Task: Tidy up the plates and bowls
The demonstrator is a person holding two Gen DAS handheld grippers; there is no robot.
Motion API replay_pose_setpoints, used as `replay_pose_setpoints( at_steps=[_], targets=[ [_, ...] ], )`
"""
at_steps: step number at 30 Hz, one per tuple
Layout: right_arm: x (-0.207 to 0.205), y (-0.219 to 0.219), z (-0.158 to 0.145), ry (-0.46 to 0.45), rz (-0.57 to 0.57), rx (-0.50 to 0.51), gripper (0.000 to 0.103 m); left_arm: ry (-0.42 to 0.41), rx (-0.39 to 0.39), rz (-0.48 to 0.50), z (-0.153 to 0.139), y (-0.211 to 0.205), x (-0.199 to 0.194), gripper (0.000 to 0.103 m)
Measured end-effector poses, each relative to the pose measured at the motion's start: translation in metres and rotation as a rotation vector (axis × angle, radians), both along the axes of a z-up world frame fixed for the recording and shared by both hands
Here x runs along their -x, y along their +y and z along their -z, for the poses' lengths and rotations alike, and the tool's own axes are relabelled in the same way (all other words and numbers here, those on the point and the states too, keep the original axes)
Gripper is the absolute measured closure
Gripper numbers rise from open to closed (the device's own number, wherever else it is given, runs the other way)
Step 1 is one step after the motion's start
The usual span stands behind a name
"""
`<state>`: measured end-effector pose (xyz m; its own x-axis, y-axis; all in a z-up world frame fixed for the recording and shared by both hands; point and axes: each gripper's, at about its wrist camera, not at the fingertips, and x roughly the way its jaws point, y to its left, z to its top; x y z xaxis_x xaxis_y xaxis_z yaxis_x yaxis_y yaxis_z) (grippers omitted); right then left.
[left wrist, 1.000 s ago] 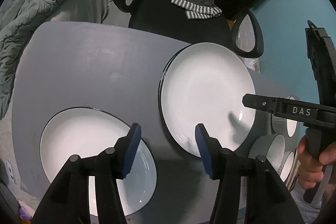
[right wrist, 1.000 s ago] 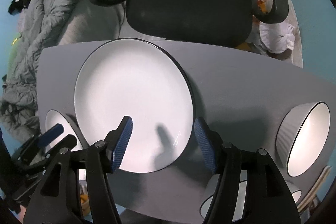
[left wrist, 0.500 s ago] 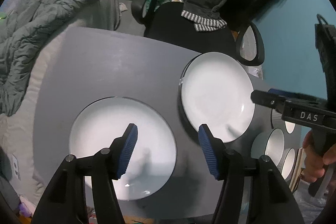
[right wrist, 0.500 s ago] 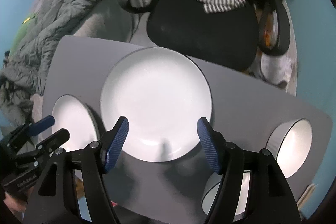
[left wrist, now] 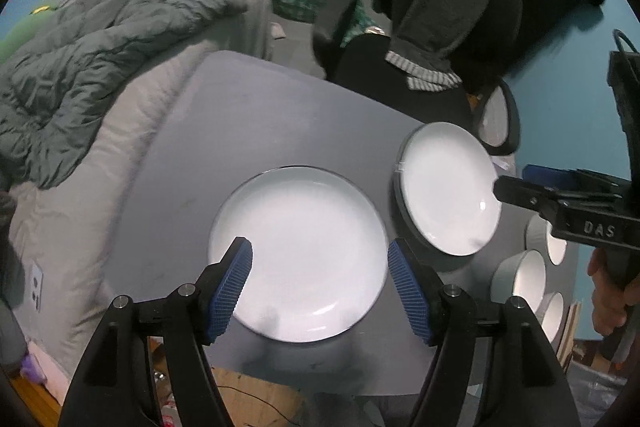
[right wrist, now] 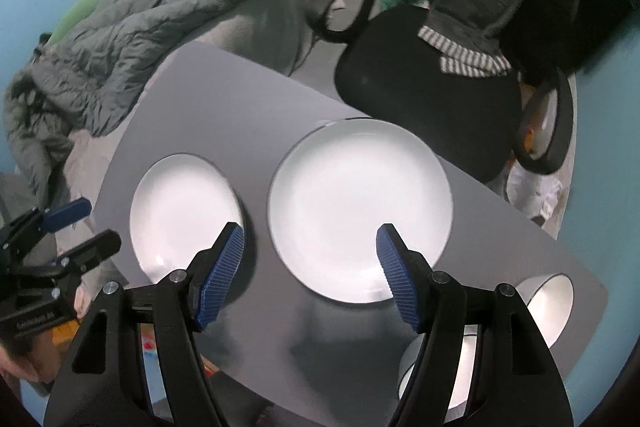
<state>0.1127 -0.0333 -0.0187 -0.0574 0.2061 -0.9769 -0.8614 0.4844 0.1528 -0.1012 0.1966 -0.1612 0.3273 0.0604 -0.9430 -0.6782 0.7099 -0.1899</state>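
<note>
The left tool (left wrist: 320, 281) hangs above the left plate (left wrist: 298, 255) on the bench (left wrist: 256, 115), jaws apart and just opened wider, nothing between them. The right tool (right wrist: 310, 265), jaws apart and empty, hangs over the right stack (right wrist: 360, 207); bowls (left wrist: 524, 279) sit far right. To stack well, I judge the left tool should take the lone plate by its near rim and carry it level onto the stack.

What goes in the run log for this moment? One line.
left gripper: open, empty, over smaller plate | right gripper: open, empty, over larger plate | bowls: unstacked
</note>
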Motion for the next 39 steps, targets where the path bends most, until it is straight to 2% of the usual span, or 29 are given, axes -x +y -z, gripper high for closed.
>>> replay_pose_setpoints(
  at_steps=[14,26,34,39],
  targets=[
    [0.055,0.044,0.001,0.002,-0.203,0.011,0.033,0.006,0.038,-0.147,0.01,0.026,0.058,0.031],
    [0.072,0.077,0.052,0.077,-0.289,0.066,0.033,0.057,0.122,-0.217,0.058,0.042,0.078,0.031],
    [0.063,0.098,0.08,0.079,-0.322,0.082,0.033,0.087,0.154,-0.223,0.09,0.046,0.073,0.031],
    [0.057,0.108,0.1,0.125,-0.337,0.1,0.033,0.093,0.185,-0.24,0.108,0.052,0.072,0.031]
  ],
)
